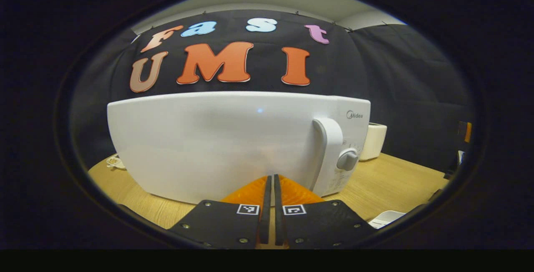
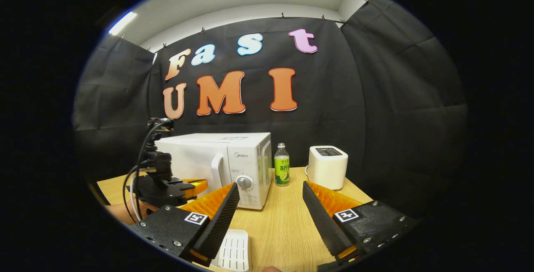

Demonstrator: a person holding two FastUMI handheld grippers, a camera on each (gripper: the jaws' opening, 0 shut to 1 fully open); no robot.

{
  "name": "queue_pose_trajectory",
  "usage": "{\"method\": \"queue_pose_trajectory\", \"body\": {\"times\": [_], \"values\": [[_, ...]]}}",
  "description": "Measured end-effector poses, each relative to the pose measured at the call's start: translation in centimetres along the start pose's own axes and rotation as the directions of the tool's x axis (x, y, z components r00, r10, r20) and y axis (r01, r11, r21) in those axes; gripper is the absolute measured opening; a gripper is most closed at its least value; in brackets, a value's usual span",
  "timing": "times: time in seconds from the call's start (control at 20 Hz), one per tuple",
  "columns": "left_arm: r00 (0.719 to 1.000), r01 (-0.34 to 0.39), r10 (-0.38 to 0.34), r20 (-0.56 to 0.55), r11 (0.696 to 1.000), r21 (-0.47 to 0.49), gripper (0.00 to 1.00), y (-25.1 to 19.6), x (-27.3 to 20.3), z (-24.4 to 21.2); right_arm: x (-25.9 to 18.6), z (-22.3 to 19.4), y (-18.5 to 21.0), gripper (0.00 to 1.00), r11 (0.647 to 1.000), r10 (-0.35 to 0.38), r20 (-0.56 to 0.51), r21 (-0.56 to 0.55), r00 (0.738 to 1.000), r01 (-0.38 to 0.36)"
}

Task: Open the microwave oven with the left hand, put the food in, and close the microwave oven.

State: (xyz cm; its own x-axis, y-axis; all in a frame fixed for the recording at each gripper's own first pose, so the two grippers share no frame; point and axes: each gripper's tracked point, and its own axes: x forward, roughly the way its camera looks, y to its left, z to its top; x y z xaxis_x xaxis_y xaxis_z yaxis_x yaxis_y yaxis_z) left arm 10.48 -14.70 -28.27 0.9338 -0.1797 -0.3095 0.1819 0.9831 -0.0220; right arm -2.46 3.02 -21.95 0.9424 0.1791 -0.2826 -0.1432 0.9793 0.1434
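Note:
The white microwave (image 1: 233,142) stands close in front of me with its door closed, a vertical handle (image 1: 330,151) and a grey dial (image 1: 347,160) at its right side. My left gripper (image 1: 270,179) is shut with nothing between its fingers, its tips near the lower door, left of the handle. In the right gripper view the microwave (image 2: 196,159) sits left of centre, and the left gripper (image 2: 203,183) points at its door. My right gripper (image 2: 270,186) is open and holds nothing. A white ridged tray (image 2: 233,252) lies on the table just under its left finger.
A green-labelled bottle (image 2: 282,164) stands right of the microwave, and a white toaster (image 2: 328,167) is further right. The wooden table (image 2: 283,222) runs forward between my right fingers. Black cloth walls close in the back and sides. A small white object (image 1: 114,162) lies at the table's left.

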Motion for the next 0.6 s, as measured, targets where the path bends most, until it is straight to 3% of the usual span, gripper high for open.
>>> {"method": "queue_pose_trajectory", "body": {"times": [0.45, 0.6], "values": [[0.993, -0.042, 0.04, 0.113, 0.999, 0.022, 0.05, 5.3, -10.9, 13.0, 0.0, 7.5, 0.2, 0.95, 0.998, -0.02, 0.1, -0.051, 0.995, 0.025], [0.983, -0.095, 0.09, 0.158, 0.995, 0.022, 0.13, 8.3, -14.6, 17.0, 0.3, 9.5, 0.4, 0.95, 0.998, -0.03, 0.1, -0.054, 0.995, 0.035]]}}
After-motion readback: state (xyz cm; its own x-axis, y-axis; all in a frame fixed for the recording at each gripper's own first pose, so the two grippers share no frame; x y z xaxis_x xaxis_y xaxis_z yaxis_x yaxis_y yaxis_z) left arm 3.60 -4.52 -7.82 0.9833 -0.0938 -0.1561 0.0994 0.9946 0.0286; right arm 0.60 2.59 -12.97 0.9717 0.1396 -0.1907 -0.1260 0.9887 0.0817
